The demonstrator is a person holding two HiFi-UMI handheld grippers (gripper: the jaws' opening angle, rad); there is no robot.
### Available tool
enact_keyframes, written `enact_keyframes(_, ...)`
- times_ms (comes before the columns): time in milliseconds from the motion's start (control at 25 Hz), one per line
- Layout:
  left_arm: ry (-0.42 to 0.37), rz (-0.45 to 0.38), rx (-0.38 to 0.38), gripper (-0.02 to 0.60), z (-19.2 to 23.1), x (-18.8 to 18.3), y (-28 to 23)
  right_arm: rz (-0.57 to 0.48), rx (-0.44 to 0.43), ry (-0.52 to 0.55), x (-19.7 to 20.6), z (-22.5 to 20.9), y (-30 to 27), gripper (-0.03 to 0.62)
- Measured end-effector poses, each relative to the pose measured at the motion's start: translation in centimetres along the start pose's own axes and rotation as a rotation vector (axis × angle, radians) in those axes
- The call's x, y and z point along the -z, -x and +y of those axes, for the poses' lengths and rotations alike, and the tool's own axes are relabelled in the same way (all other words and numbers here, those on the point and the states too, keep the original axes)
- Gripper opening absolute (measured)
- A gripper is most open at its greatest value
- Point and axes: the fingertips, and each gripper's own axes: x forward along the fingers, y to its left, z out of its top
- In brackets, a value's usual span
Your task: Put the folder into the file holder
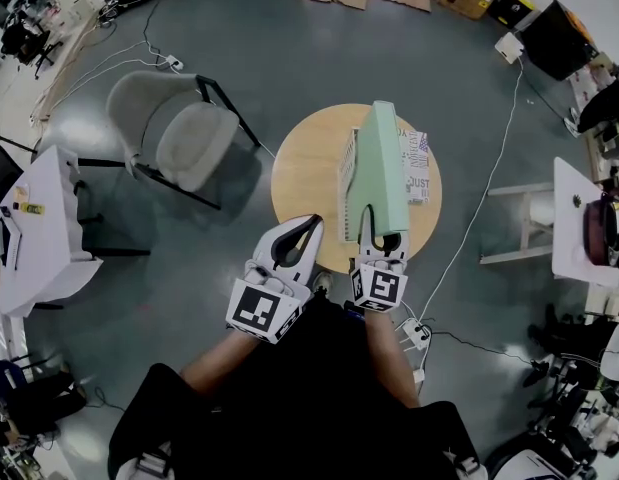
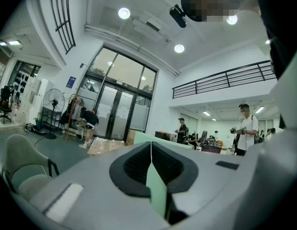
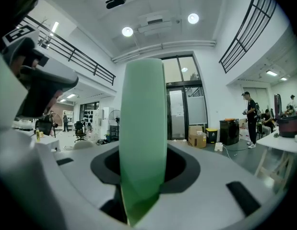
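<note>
Carry step: right gripper (image 1: 378,236) clamped on upright green folder (image 1: 381,163) over round table (image 1: 307,168), white file holder (image 1: 346,183) just beside at its 9 o'clock; left gripper (image 1: 307,228) closed, apparently empty; next likely needs aligning folder over a slot, then lowering

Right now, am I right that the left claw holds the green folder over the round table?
Not quite: the right claw, not the left claw, holds the green folder over the round table, as the right gripper view shows.
</note>
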Motion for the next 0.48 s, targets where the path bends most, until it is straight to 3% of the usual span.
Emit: enact_keyframes(480, 0.009, -0.004, 0.002, 0.011, 0.1, -0.2, 0.1, 0.046, -0.006, -0.005, 1.5, 0.0, -0.3, 0.149)
